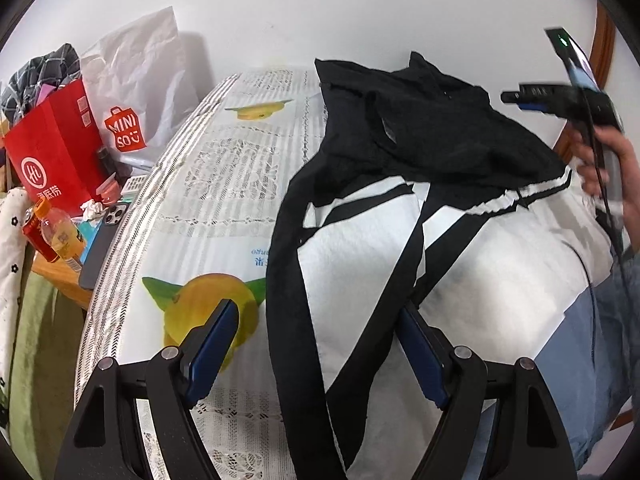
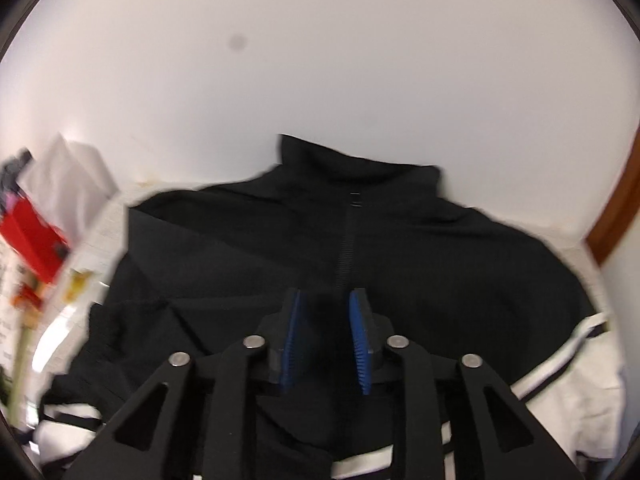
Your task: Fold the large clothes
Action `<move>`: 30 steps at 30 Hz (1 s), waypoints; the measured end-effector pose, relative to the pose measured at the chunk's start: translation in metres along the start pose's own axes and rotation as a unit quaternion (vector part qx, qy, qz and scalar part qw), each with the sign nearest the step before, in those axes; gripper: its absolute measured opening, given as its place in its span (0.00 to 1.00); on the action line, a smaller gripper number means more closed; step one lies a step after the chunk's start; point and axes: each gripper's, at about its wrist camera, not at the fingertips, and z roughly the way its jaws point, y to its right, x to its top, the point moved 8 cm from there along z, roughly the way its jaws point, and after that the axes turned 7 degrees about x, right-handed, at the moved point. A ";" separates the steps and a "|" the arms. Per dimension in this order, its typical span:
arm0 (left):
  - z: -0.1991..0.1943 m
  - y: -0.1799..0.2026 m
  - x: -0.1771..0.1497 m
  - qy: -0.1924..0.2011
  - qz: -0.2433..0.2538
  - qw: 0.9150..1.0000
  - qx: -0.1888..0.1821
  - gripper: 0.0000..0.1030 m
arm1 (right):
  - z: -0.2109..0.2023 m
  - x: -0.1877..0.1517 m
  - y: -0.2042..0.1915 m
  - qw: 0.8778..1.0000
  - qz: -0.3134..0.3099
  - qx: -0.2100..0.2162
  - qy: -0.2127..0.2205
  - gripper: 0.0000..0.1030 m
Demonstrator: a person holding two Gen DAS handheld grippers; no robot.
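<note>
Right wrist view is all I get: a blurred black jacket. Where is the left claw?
Observer: The left claw is open over the jacket's white lower half, with a black stripe running between its fingers.
Operator: What's further left?
Observer: A phone and an orange drink bottle on a wooden side table.
Operator: Is my right claw visible from outside?
Observer: Yes, a hand holds the right claw in the air at the jacket's right edge.

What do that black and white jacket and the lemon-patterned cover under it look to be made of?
The jacket looks like thin woven synthetic, perhaps nylon or polyester: matte, crumpling into sharp creases, with a plastic-looking zipper and ribbed striped cuffs. The cover looks like a smooth plastic or vinyl tablecloth: a flat printed lace and lemon pattern with a slight sheen. Touch would settle both.
</note>
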 end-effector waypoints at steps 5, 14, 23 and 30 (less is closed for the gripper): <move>-0.008 -0.005 0.006 0.011 -0.011 1.000 0.004 0.76 | -0.024 -0.021 -0.040 0.997 -0.065 0.033 0.011 0.58; 0.005 -0.008 -0.001 -0.010 -0.028 1.000 0.008 0.76 | -0.020 -0.085 -0.158 0.969 -0.191 0.149 -0.047 0.65; 0.007 -0.008 -0.003 -0.018 -0.029 0.999 0.006 0.76 | 0.030 -0.091 -0.195 0.960 -0.207 0.164 -0.094 0.29; -0.017 -0.011 0.007 0.011 -0.026 0.999 0.016 0.76 | -0.031 -0.050 -0.149 0.973 -0.105 0.204 -0.019 0.10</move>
